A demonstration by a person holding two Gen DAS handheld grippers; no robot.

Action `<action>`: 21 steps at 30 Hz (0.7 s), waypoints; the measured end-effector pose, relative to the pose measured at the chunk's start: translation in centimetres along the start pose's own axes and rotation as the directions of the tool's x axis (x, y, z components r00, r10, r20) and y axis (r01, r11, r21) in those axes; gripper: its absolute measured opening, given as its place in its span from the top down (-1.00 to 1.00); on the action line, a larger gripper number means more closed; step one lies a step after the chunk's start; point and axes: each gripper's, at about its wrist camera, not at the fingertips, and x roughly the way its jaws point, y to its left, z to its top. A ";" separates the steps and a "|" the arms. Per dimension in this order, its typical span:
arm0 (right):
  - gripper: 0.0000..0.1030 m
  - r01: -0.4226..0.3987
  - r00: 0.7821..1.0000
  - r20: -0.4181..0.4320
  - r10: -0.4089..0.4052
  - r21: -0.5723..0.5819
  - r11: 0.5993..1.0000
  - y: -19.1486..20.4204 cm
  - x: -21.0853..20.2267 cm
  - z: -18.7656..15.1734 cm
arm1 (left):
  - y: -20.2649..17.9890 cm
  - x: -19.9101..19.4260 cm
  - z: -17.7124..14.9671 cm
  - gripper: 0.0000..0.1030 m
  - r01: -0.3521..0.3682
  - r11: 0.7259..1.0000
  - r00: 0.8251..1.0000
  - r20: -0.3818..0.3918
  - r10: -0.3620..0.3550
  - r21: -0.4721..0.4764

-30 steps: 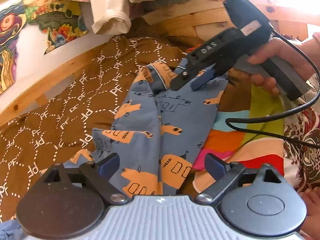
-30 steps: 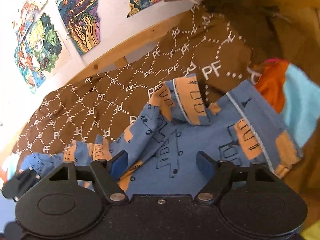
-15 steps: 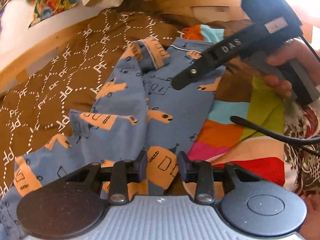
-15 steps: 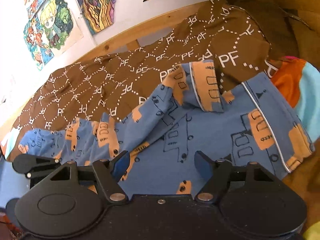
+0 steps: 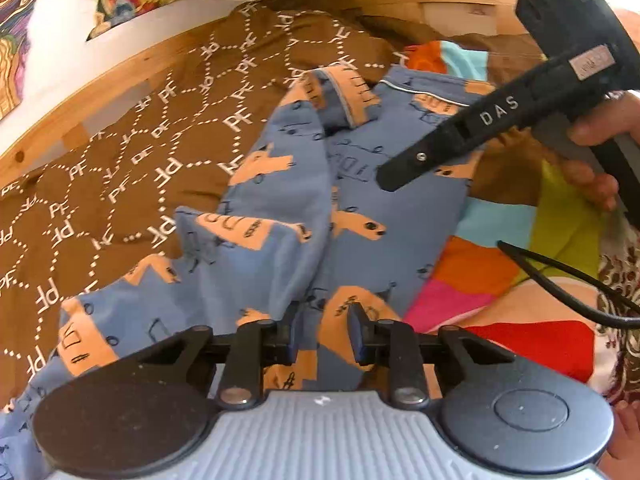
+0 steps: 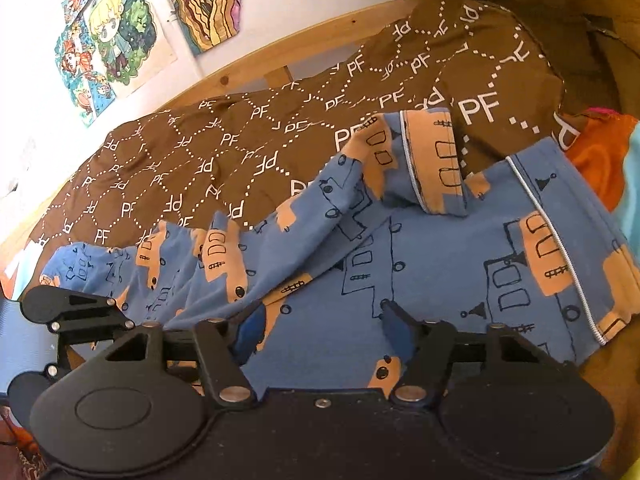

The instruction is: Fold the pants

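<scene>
Seen from the left wrist, the left gripper [image 5: 322,340] has its fingers drawn partway together with a bunched fold of the blue pajama pants [image 5: 280,216] between the pads; whether the pads actually bite the cloth cannot be told. Ahead of the fingers the pants lie rumpled on the brown "PF" blanket [image 5: 120,168], one leg heaped over the other, cuffs farthest away. Only this view shows the right gripper [image 5: 460,148] from outside, gripped in the person's right hand [image 5: 596,152] above the far leg, and a multicolored patchwork spread [image 5: 500,272] to the right of the fingers.

The right wrist view alone shows the right gripper [image 6: 324,330] with fingers spread wide, low over the flat pant leg [image 6: 440,264]. Left of its fingers sits the left gripper [image 6: 76,312]. Beyond the blanket run a wooden bed rail [image 6: 248,68] and wall drawings [image 6: 108,40]. No containers appear.
</scene>
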 end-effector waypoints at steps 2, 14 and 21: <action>-0.13 0.000 1.000 -0.004 0.000 0.014 1.000 -0.2 0.2 0.1 | 0.3 0.1 0.0 0.58 -0.004 1.000 1.000 -0.012 0.004 -0.002; 0.20 -0.007 1.000 -0.020 0.009 0.131 0.991 -0.8 2.9 1.9 | 2.4 -0.5 1.1 1.00 0.042 0.988 0.998 -0.035 -0.048 -0.150; 0.23 -0.038 0.999 0.016 0.035 0.424 0.905 -3.3 5.2 3.2 | 4.2 -3.1 2.3 1.00 0.075 0.972 0.997 0.011 -0.074 -0.222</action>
